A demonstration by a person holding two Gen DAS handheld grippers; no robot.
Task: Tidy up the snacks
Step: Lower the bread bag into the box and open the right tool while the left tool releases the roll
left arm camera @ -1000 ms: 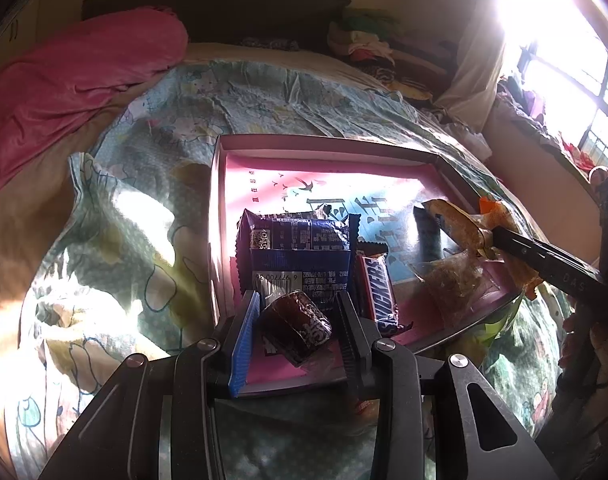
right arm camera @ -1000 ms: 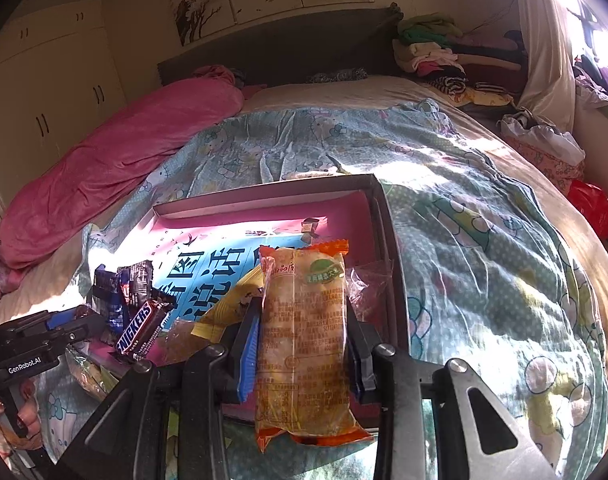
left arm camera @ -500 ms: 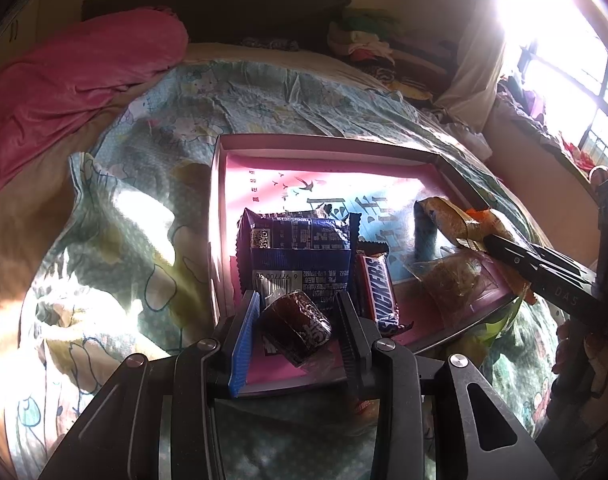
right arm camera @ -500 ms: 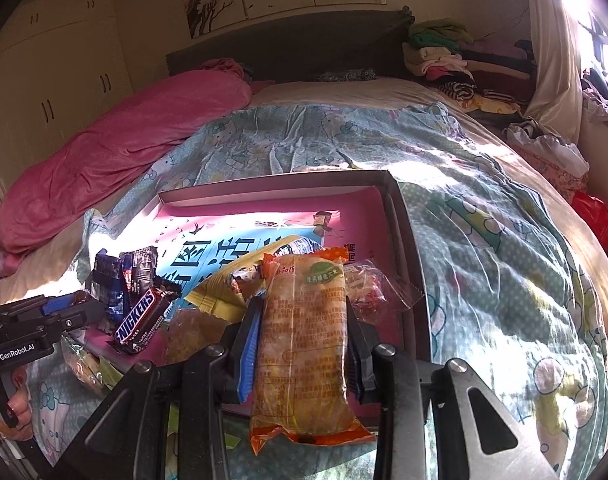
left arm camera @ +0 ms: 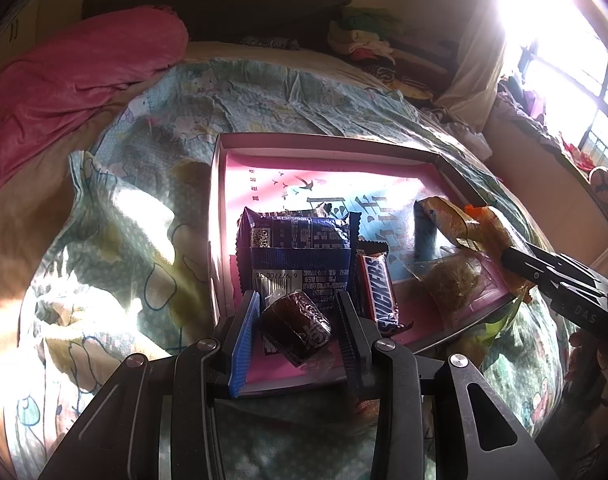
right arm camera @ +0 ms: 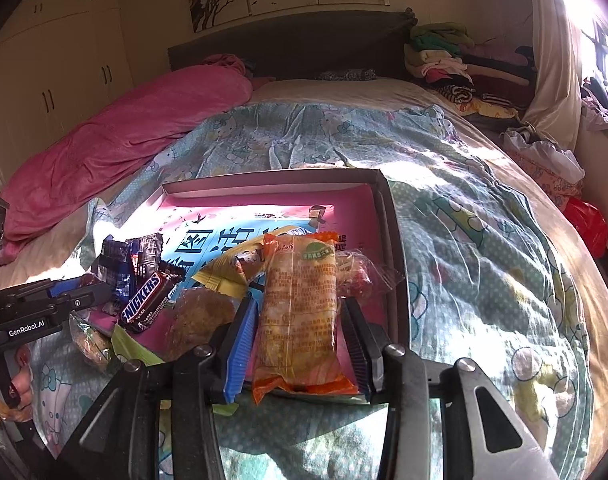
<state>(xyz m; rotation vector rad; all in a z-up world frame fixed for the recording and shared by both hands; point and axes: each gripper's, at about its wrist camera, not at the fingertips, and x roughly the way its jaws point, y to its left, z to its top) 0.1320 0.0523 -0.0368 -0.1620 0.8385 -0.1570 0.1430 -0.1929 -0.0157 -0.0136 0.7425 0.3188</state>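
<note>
Snacks lie in the pink box (right arm camera: 384, 216) on the bed, where the right gripper (right arm camera: 300, 320) is opening its jaws around the orange bun packet (right arm camera: 300, 304), whose tail overhangs the box's near rim. The left gripper (left arm camera: 296, 320) pinches a dark wrapped sweet (left arm camera: 296, 326) over the near corner. Released like this, the packet could tip out onto the quilt (right arm camera: 484, 240).
</note>
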